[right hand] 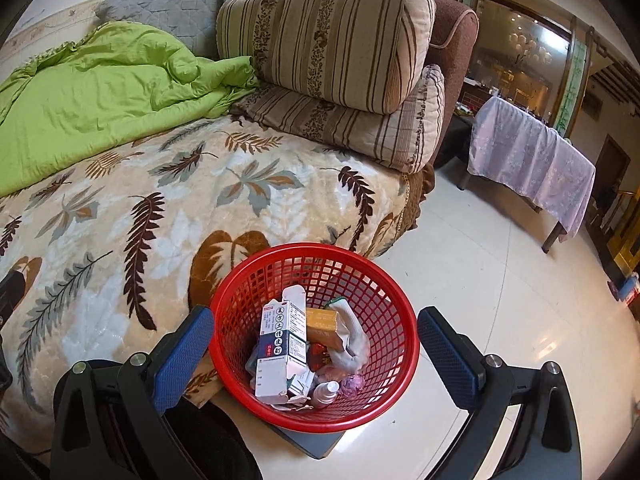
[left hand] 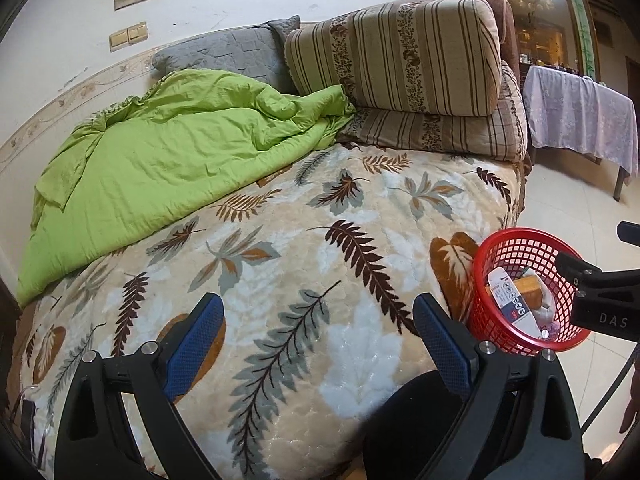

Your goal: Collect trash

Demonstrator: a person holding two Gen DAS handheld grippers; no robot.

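Trash basket [right hand: 314, 336] beside bed, filled; left gripper [left hand: 318, 344] and right gripper [right hand: 316, 344] both spread wide, empty.

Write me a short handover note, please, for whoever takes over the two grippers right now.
Left gripper: open, empty, over the bed.
Right gripper: open, empty, over the basket.
Basket: beside the bed's edge, on a dark base on the floor. It holds a white box, an orange box, a small bottle and wrappers.
Done: that trash is in.
Left: no loose trash shows on the bed in either view; check elsewhere before stopping.
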